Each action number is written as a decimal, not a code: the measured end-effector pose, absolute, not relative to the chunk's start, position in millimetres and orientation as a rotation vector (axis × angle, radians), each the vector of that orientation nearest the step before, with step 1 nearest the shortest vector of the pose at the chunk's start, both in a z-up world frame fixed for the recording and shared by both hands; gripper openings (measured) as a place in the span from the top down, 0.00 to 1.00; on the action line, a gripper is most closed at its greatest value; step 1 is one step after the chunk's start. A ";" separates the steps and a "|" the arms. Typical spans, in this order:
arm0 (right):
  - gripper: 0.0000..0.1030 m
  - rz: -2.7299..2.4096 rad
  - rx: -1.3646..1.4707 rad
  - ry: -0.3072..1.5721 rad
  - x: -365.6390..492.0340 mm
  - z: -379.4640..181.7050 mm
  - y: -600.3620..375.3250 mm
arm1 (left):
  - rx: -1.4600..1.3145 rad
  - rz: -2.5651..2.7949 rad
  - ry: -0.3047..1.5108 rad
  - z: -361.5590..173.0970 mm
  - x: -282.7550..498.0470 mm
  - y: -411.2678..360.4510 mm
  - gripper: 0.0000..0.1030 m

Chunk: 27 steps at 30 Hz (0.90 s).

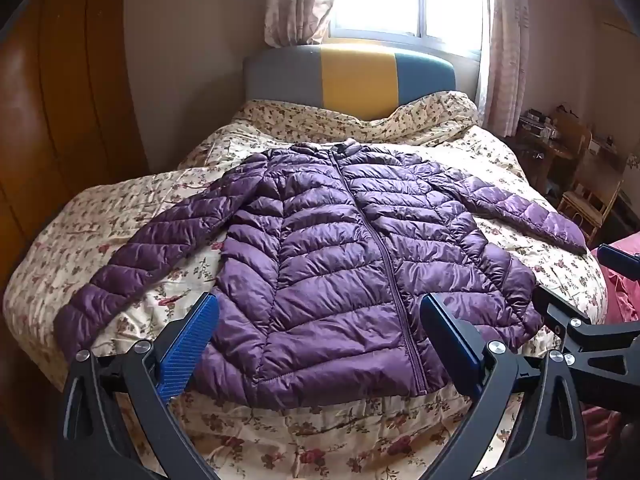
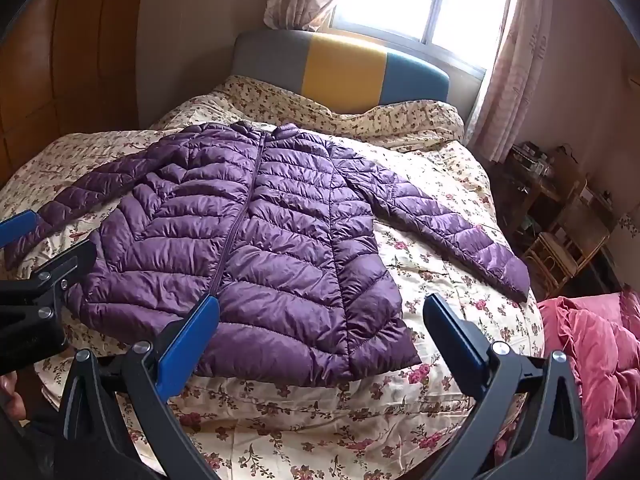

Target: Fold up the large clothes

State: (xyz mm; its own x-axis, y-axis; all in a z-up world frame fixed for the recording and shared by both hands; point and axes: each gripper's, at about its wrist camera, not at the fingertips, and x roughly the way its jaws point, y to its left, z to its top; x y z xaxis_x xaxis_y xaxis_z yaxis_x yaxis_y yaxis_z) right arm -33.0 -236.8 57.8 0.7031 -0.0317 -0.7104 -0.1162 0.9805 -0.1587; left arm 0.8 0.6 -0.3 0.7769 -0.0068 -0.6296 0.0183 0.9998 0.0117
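Purple puffer jacket (image 1: 340,264) lies flat, zipped, sleeves spread, on the bed (image 1: 320,432) ahead of both wide-open, empty hand-held grippers, left (image 1: 320,344) and right (image 2: 320,344); 0 folds made, all folding remains.

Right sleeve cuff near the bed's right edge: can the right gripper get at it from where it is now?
Probably yes. The right gripper is open and empty, and the cuff lies flat on the floral quilt with nothing on it or in between. The pink bedding sits beside, not across, the path.
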 end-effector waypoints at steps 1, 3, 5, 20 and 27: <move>0.02 0.048 -0.198 0.791 -32.9 57.5 -236.9 | 0.017 -0.014 0.680 -0.1 0.8 0.9 0.03; 0.02 0.047 -0.203 0.789 -32.8 56.9 -236.6 | 0.017 -0.014 0.678 0.1 1.1 2.0 0.03; 0.02 0.052 -0.196 0.792 -32.4 56.0 -237.5 | 0.017 -0.014 0.676 0.4 1.2 3.5 0.03; 0.02 0.052 -0.202 0.797 -31.0 48.2 -232.2 | -0.005 0.008 0.702 -13.9 -0.2 9.9 0.03; 0.02 0.049 -0.212 0.803 -29.7 46.8 -230.9 | -0.011 0.004 0.708 -14.4 -0.1 9.5 0.03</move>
State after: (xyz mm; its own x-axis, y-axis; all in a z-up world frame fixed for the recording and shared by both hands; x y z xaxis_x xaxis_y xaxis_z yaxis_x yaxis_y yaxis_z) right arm -29.7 -230.9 46.8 0.6946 -0.0367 -0.7184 -0.1241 0.9776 -0.1700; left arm -0.1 9.5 -14.4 0.7595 -0.0002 -0.6505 -0.0073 0.9999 -0.0088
